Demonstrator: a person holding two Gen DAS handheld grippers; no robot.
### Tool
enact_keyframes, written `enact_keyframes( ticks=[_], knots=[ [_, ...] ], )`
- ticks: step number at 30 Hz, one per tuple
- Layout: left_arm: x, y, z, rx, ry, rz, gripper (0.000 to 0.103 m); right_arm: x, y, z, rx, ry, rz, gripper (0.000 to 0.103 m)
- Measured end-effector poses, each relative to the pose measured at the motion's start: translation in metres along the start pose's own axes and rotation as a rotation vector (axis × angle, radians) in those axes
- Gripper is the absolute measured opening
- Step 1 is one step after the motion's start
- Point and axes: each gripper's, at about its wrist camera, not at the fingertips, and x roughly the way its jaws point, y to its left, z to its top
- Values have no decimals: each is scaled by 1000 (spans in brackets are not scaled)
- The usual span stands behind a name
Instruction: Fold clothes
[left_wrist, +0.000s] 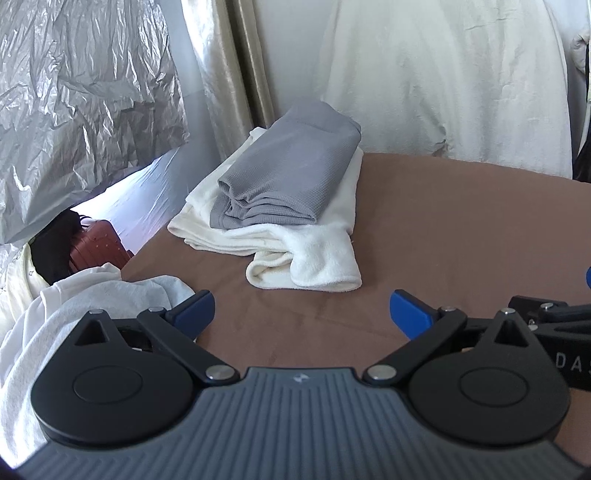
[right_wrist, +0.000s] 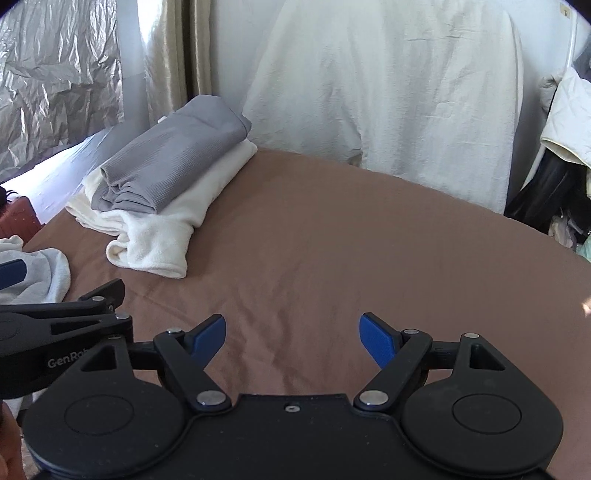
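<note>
Two folded garments stacked, both hand-held grippers empty over a brown bedsheet.

The left hand-held gripper (left_wrist: 302, 312) stands spread to its widest with nothing between its blue pads, and the right hand-held gripper (right_wrist: 291, 334) is likewise wide apart and holds nothing; both hover above the bare brown fabric-covered bed (right_wrist: 332, 236). A folded grey waffle-knit garment (left_wrist: 284, 177) lies on top of a folded cream fleece garment (left_wrist: 306, 254) at the far left of the bed, while a crumpled white cotton garment (left_wrist: 74, 314), apparently next to be folded, sits at the near left edge beside the left gripper. The next pick would go best by gripping two corners of that heap and drawing it flat onto the open sheet.
</note>
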Motion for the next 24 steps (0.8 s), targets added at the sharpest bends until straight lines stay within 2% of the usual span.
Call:
enact_keyframes(
  ticks=[6, 16, 24],
  knots=[
    [-3, -2, 1, 11, -27, 10, 103, -2, -1, -1, 2, -10, 1, 83],
    [-5, -1, -1, 14, -31, 4, 103, -4, -2, -2, 1, -7, 1, 83],
    [-4, -4, -2, 57, -28, -9, 103, -8, -4, -1, -7, 3, -4, 83]
  ],
)
